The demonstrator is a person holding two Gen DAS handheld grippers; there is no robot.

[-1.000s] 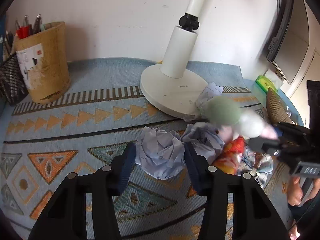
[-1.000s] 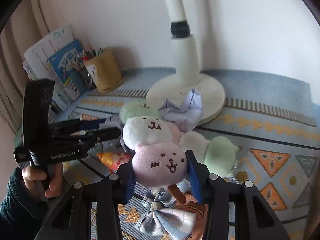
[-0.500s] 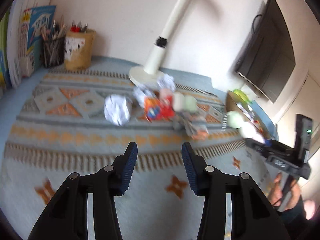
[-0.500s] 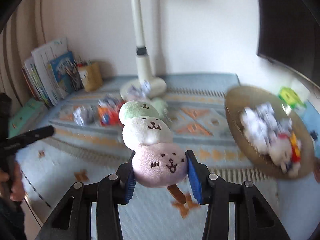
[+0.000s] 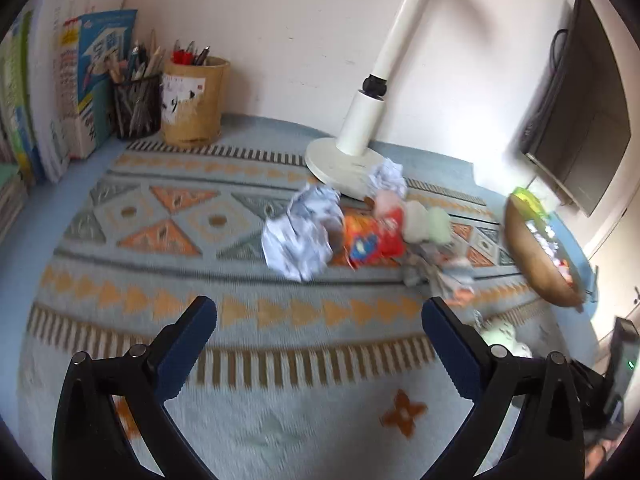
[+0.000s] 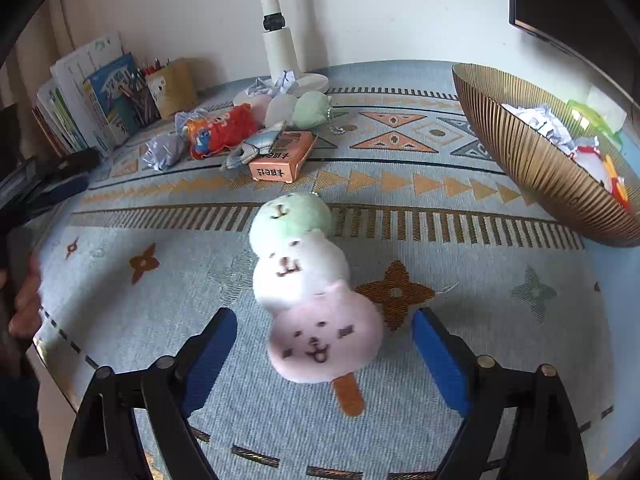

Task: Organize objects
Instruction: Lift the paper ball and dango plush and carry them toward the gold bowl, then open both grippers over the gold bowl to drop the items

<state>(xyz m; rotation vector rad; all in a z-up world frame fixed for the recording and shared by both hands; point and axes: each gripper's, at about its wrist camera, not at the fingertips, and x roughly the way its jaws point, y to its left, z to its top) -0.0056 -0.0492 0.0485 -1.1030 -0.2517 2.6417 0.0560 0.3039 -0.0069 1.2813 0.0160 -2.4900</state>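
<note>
- The right gripper [image 6: 324, 332] had its jaws opening wide; the plush dango skewer [image 6: 308, 292] lay between the blue pads but neither pad pressed on it, so it rested loose on the patterned cloth [image 6: 500, 320].
- The left gripper [image 5: 320, 320] was also opening, close to its widest, with nothing between the pads, only bare cloth.
- Risk at the right jaws: the plush lay slanted, its brown stick toward the camera. A pad coming back in could catch a soft ball and drag or roll the toy off its spot.
- The plush lay near the front edge of the cloth; a nudge toward the camera could have sent it over.
- Farther out, the ribbed gold bowl [image 6: 532, 152] stood well apart to the right, already holding crumpled paper. A sweep that way could tip it.
- The heap by the lamp base [image 5: 344, 160], crumpled paper [image 5: 300, 236], a red snack packet [image 5: 372, 236] and an orange box [image 6: 280, 160], was tangled; grabbing one piece might pull neighbours along.
</note>
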